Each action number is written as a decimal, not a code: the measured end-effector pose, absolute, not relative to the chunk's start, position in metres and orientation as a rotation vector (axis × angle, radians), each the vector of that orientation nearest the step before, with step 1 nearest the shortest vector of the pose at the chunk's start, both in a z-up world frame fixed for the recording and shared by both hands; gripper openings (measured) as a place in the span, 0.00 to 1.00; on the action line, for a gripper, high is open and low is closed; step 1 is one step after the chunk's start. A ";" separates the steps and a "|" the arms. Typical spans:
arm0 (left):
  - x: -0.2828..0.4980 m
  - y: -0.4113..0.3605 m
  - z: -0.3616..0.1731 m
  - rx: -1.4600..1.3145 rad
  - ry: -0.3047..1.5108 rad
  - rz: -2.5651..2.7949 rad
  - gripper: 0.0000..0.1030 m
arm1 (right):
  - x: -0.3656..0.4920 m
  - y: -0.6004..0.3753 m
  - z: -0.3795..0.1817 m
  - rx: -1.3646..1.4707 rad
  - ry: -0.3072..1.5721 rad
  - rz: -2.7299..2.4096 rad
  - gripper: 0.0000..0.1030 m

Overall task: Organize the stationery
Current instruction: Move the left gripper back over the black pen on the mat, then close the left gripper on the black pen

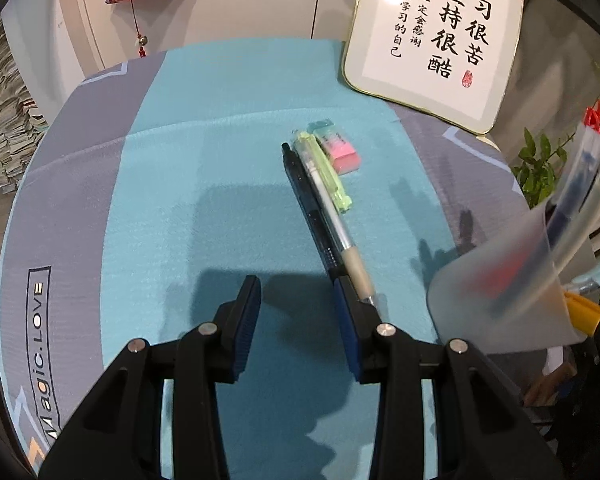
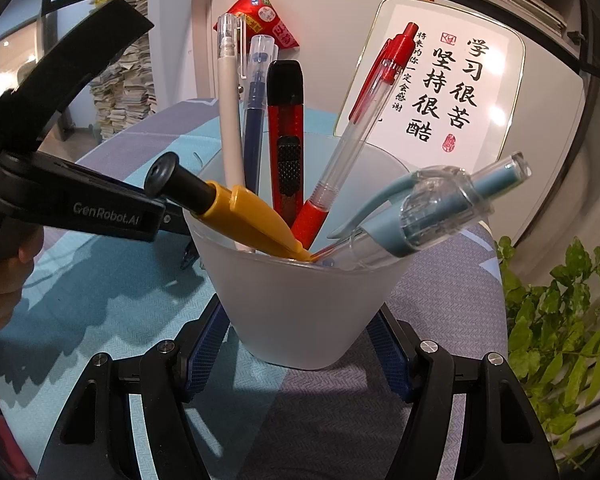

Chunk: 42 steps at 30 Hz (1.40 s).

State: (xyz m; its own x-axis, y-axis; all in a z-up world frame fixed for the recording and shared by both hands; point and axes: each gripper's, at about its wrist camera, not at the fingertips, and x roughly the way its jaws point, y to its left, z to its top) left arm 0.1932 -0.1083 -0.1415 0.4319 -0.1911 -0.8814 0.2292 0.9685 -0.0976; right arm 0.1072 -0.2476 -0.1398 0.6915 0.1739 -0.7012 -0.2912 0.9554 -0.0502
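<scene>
My left gripper [image 1: 296, 300] hangs low over the blue-green mat [image 1: 204, 168] with its jaws apart and nothing between them. Its right finger is just beside the tip end of the black pen [image 1: 308, 208]; I cannot tell if it touches. To the right of the black pen lies the clear pen with a beige grip [image 1: 340, 232], then the yellow-green highlighter [image 1: 320, 164], then the pink and mint eraser [image 1: 336, 146]. These four lie side by side, close together, in the middle of the mat.

More to the right, my right gripper [image 2: 300, 348] is clenched on the lower wall of the frosted cup [image 2: 300, 304], one blue pad on each side. In the cup stand a white pen [image 2: 230, 120], a dark blue pen [image 2: 256, 112], a red utility knife [image 2: 286, 140], a red pen [image 2: 360, 128], a yellow and black pen [image 2: 236, 208] and a light blue pen [image 2: 428, 216], the last two leaning outwards over the rim.
</scene>
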 end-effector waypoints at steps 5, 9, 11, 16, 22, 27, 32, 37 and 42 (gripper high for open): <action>0.196 -0.113 -0.141 0.041 1.082 -0.258 0.36 | 0.107 -0.248 -0.139 -0.164 0.767 0.261 0.68; 0.197 -0.114 -0.140 0.034 1.090 -0.254 0.33 | 0.108 -0.248 -0.140 -0.164 0.767 0.260 0.68; 0.197 -0.111 -0.140 0.040 1.092 -0.245 0.32 | 0.108 -0.249 -0.140 -0.164 0.767 0.260 0.68; 0.200 -0.095 -0.146 0.019 1.115 -0.197 0.32 | 0.108 -0.248 -0.140 -0.164 0.767 0.260 0.68; 0.201 -0.092 -0.135 -0.031 1.095 -0.212 0.32 | 0.108 -0.249 -0.140 -0.164 0.769 0.261 0.68; 0.206 -0.110 -0.136 -0.014 1.096 -0.233 0.32 | 0.108 -0.249 -0.140 -0.163 0.769 0.261 0.68; 0.209 -0.122 -0.140 0.036 1.092 -0.224 0.34 | 0.108 -0.249 -0.141 -0.162 0.769 0.262 0.68; 0.206 -0.107 -0.137 0.038 1.117 -0.243 0.10 | 0.109 -0.250 -0.141 -0.159 0.771 0.263 0.68; 0.206 -0.074 -0.139 0.032 1.168 -0.193 0.09 | 0.110 -0.251 -0.142 -0.160 0.773 0.263 0.68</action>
State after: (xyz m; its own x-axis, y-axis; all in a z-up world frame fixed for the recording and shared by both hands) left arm 0.2064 -0.0738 -0.1394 0.3779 -0.1339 -0.9161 0.1673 0.9831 -0.0746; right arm 0.1099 -0.2506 -0.1415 0.6857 0.1758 -0.7064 -0.2925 0.9551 -0.0463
